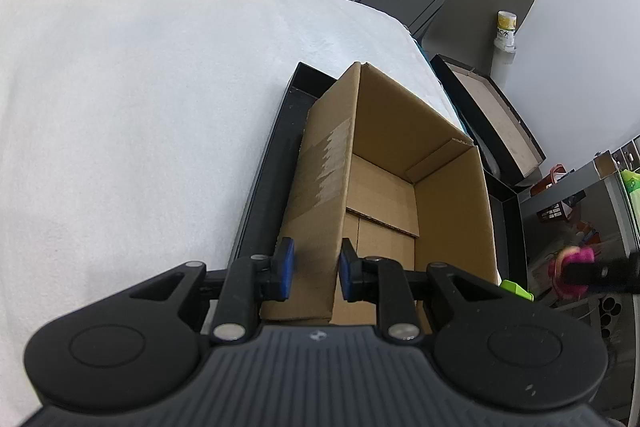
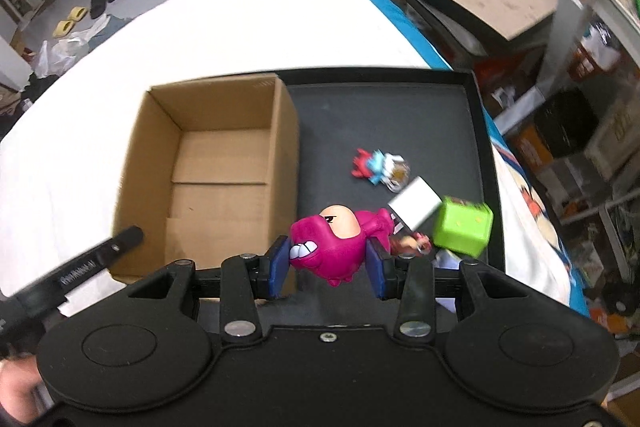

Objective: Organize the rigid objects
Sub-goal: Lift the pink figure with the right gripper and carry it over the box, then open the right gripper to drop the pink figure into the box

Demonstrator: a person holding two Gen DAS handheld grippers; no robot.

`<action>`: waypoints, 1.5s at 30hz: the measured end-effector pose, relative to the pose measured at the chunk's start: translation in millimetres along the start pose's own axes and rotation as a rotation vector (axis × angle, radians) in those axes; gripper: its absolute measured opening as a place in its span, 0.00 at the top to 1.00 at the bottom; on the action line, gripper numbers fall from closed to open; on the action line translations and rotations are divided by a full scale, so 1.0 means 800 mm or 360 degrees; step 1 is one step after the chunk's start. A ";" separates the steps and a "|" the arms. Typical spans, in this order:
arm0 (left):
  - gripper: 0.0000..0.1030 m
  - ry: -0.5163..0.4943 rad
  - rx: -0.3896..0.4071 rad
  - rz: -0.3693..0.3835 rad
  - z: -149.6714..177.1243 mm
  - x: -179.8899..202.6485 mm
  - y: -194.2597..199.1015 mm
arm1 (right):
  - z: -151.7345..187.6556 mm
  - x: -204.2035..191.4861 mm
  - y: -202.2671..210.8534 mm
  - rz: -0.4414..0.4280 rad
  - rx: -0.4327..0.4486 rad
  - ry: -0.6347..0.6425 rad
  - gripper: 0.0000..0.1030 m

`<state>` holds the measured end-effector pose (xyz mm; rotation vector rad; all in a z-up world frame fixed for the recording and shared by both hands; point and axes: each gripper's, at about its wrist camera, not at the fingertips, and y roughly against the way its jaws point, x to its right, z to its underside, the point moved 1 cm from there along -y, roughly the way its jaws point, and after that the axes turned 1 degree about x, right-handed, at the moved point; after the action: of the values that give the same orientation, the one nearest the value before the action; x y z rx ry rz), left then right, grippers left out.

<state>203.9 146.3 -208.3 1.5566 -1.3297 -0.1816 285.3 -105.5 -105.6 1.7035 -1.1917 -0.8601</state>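
Our left gripper (image 1: 316, 269) with jaws clamped on the wall of the carton (image 1: 332, 163), our right gripper (image 2: 327, 265) grasping a magenta toy (image 2: 332, 247) above the tray (image 2: 478, 131), only the right view showing a green cube (image 2: 464, 229), white block (image 2: 416, 207), small figure (image 2: 378, 167)

In the right wrist view, the magenta toy (image 2: 332, 247) hides part of the small pink figure (image 2: 412, 242) behind it, and the white block (image 2: 415, 202) and green cube (image 2: 464, 229) are motion-blurred. In the left wrist view, the toy (image 1: 570, 269) at the right edge is a blur, and the black tray (image 1: 272, 179) is largely hidden by the cardboard box (image 1: 400, 147).
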 end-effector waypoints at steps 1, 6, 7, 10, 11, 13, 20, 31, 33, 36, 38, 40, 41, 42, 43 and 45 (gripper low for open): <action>0.79 0.0006 0.0001 0.0002 0.000 0.000 0.000 | -0.004 -0.005 0.001 -0.0001 0.0008 0.0015 0.61; 0.79 0.0016 0.0007 0.0008 0.000 -0.004 0.001 | -0.023 -0.028 0.004 0.0001 0.0026 0.0067 0.61; 0.79 0.0015 0.0006 0.0011 0.000 -0.003 0.002 | -0.026 -0.033 0.003 0.0001 0.0029 0.0081 0.61; 0.79 0.0014 0.0002 0.0021 0.002 -0.005 0.002 | -0.035 -0.047 0.002 -0.0007 0.0041 0.0109 0.61; 0.79 0.0014 0.0001 0.0022 0.001 -0.006 0.003 | -0.038 -0.052 0.001 -0.0013 0.0044 0.0114 0.61; 0.79 0.0010 -0.0005 0.0029 0.001 -0.005 0.003 | -0.045 -0.060 0.000 -0.0028 0.0055 0.0126 0.61; 0.79 0.0012 -0.0006 0.0034 -0.002 -0.007 0.002 | -0.068 -0.088 -0.009 -0.0109 0.0099 0.0171 0.61; 0.78 0.0024 -0.0012 0.0056 -0.005 -0.011 -0.002 | -0.090 -0.121 -0.054 -0.0184 0.0076 0.0217 0.61; 0.78 0.0028 -0.0012 0.0061 -0.005 -0.013 -0.003 | -0.090 -0.126 -0.062 -0.0192 0.0072 0.0220 0.61; 0.78 0.0048 -0.0017 0.0070 -0.005 -0.018 -0.005 | -0.092 -0.129 -0.073 -0.0220 0.0067 0.0207 0.61; 0.78 0.0050 -0.0011 0.0070 -0.005 -0.019 -0.004 | -0.093 -0.129 -0.083 -0.0239 0.0059 0.0188 0.61; 0.78 0.0054 -0.0010 0.0071 -0.006 -0.020 -0.004 | -0.093 -0.131 -0.093 -0.0259 0.0052 0.0172 0.61; 0.78 0.0056 -0.0011 0.0073 -0.005 -0.021 -0.004 | -0.093 -0.132 -0.097 -0.0267 0.0048 0.0165 0.61; 0.78 0.0058 -0.0011 0.0074 -0.005 -0.021 -0.004 | -0.092 -0.133 -0.102 -0.0273 0.0045 0.0159 0.61; 0.78 0.0059 -0.0012 0.0076 -0.005 -0.022 -0.004 | -0.092 -0.134 -0.107 -0.0278 0.0044 0.0158 0.61; 0.78 0.0067 -0.0016 0.0080 -0.005 -0.023 -0.004 | -0.092 -0.136 -0.116 -0.0280 0.0045 0.0155 0.61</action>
<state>201.5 163.0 -217.6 1.5092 -1.3317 -0.1232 350.3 32.7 -156.0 1.8728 -1.0041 -0.8577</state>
